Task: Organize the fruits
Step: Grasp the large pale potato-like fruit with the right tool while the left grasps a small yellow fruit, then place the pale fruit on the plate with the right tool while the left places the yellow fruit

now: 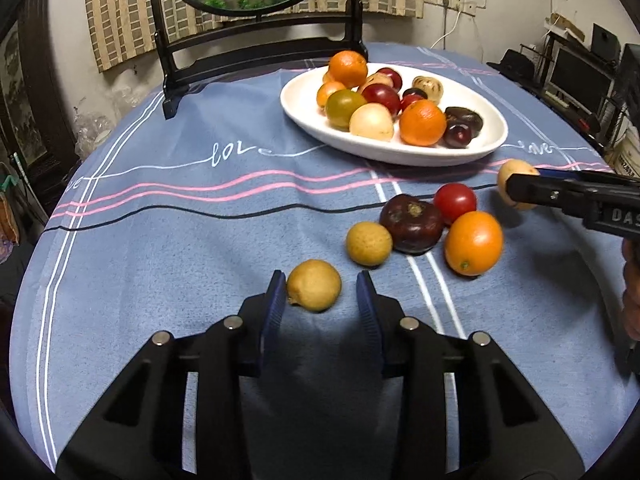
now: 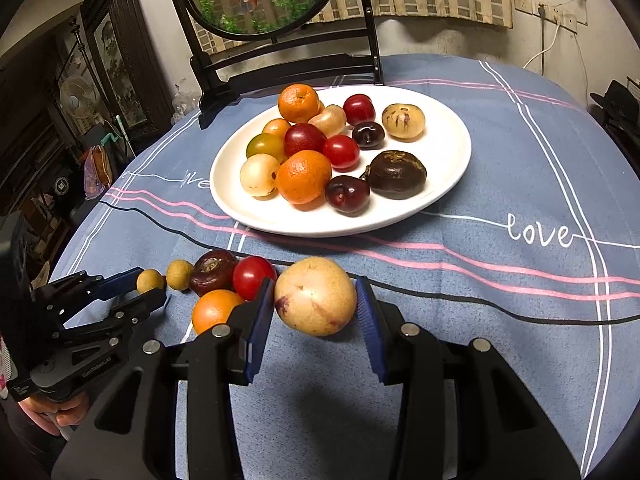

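Two grippers worked: left gripper (image 1: 320, 292) gaped wide, one longan (image 1: 314, 285) touching its nine-o'clock finger; right gripper (image 2: 316, 300) pinched one pale fruit (image 2: 315, 295); four fruits lay loose.

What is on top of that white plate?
The white plate holds a pile of small fruits: two tangerines, cherry tomatoes, dark cherries and pale round fruits. Some fruit at the back is partly hidden behind others.

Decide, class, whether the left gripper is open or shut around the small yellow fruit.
Open. The left gripper has its fingers spread: the small yellow fruit lies on the tablecloth against one finger, with a clear gap to the other.
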Demonstrator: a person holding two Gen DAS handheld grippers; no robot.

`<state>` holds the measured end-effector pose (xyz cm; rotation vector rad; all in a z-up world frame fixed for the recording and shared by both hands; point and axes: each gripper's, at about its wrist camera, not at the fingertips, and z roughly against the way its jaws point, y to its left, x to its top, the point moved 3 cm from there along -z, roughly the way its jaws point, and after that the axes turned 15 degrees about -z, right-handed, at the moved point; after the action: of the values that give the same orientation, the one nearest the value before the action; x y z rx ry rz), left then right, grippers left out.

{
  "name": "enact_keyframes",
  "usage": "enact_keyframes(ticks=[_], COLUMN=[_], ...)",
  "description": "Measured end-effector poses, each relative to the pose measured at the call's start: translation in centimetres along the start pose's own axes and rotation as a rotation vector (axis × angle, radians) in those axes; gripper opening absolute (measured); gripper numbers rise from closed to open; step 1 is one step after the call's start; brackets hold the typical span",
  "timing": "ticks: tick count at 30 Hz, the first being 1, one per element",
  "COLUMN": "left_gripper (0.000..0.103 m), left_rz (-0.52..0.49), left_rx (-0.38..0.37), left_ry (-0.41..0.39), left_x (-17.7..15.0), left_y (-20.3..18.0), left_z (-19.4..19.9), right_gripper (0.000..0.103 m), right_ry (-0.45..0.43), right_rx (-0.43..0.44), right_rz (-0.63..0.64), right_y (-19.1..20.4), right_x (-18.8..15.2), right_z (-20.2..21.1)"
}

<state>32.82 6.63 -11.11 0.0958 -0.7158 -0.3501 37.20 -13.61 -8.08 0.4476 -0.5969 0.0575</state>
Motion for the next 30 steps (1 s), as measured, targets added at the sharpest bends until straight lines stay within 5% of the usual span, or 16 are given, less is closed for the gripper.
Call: enact_keyframes(ticks=[6, 30], left_gripper=[0.030, 0.030], left_rz=[0.006, -0.035], left_rx=[-0.017, 0.035], left_ry=[0.012, -0.056], left_x=[-0.1, 0.2], left_y=[0.1, -0.7], left_z=[-0.3, 1.6], right_gripper=[0.042, 0.042], right_ry=[-0.004, -0.059], right_rx=[-0.003, 0.012], right_rz=[-0.002, 0.053], right_y=[0.0, 1.3], right_x=[0.0, -0.7], right_z=[0.0, 1.7])
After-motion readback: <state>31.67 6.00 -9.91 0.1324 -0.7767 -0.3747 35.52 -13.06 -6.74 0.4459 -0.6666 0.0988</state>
